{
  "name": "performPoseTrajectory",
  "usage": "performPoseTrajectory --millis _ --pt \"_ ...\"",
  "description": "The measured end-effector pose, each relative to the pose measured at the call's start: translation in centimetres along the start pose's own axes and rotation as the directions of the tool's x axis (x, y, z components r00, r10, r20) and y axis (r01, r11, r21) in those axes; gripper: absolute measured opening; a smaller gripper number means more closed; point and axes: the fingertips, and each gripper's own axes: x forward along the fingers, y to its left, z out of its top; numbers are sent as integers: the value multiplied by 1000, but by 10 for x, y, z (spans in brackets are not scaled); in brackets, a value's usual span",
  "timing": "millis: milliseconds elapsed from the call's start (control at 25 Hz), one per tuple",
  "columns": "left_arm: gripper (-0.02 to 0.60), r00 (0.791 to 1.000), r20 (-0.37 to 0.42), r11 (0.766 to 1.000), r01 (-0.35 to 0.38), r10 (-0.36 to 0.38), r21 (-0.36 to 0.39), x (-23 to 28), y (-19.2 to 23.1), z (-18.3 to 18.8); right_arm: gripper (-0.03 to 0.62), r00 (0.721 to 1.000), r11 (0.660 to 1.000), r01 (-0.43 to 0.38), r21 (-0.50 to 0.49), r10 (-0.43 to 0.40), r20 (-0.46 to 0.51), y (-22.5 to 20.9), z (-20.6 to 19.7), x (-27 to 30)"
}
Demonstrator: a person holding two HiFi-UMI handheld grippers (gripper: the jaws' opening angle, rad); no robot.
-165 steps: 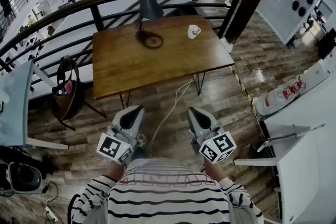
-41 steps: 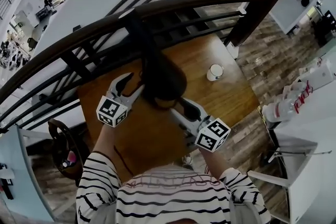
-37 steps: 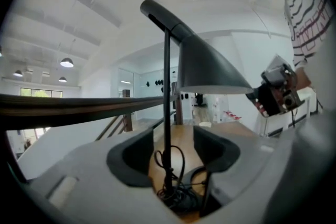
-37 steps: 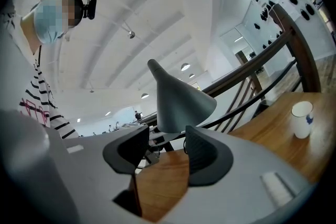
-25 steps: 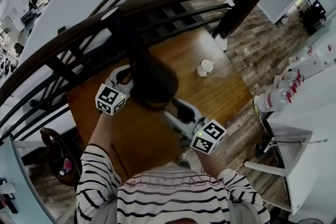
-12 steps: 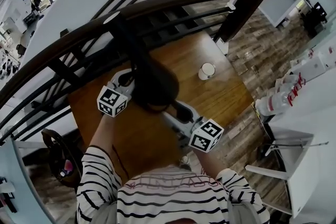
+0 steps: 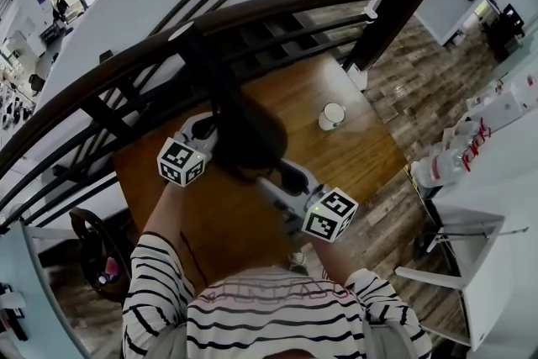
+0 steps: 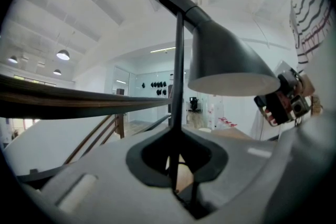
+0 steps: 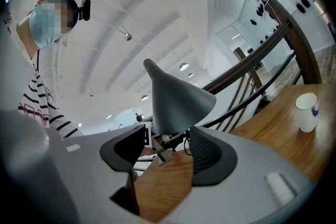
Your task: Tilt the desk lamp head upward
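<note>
The dark desk lamp stands on the wooden table (image 7: 361, 139); its cone head (image 7: 248, 139) hides the base from above. My left gripper (image 7: 204, 127) has just been closing and is shut on the thin black stem (image 8: 178, 60), which runs down between its pads (image 8: 157, 157). The head (image 8: 223, 63) hangs up and right of that grip. My right gripper (image 7: 273, 176) sits just under the head (image 9: 176, 99); its jaws have just been opening and stand wide, fingers (image 9: 207, 152) either side below the rim, nothing pressed between them.
A white cup (image 7: 332, 115) stands on the table to the right of the lamp, also in the right gripper view (image 9: 306, 112). A dark curved railing (image 7: 252, 13) runs close behind the table. A white bench (image 7: 487, 206) is at the right.
The left gripper, earlier open beside the lamp, has moved in against the stem under the head. The right gripper stays below the head, barely shifted.
</note>
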Motion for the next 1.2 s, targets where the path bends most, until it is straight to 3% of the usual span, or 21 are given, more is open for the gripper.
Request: performPoseTrajectory --millis 520,1200 --pt "32 1000 -4 1000 -9 9 -11 -5 -4 0 242 1000 999 15 -48 -15 11 24 32 -36" --pt "31 999 -33 999 -43 42 -14 -8 -10 1 247 999 958 -11 -286 21 31 91 127 -87"
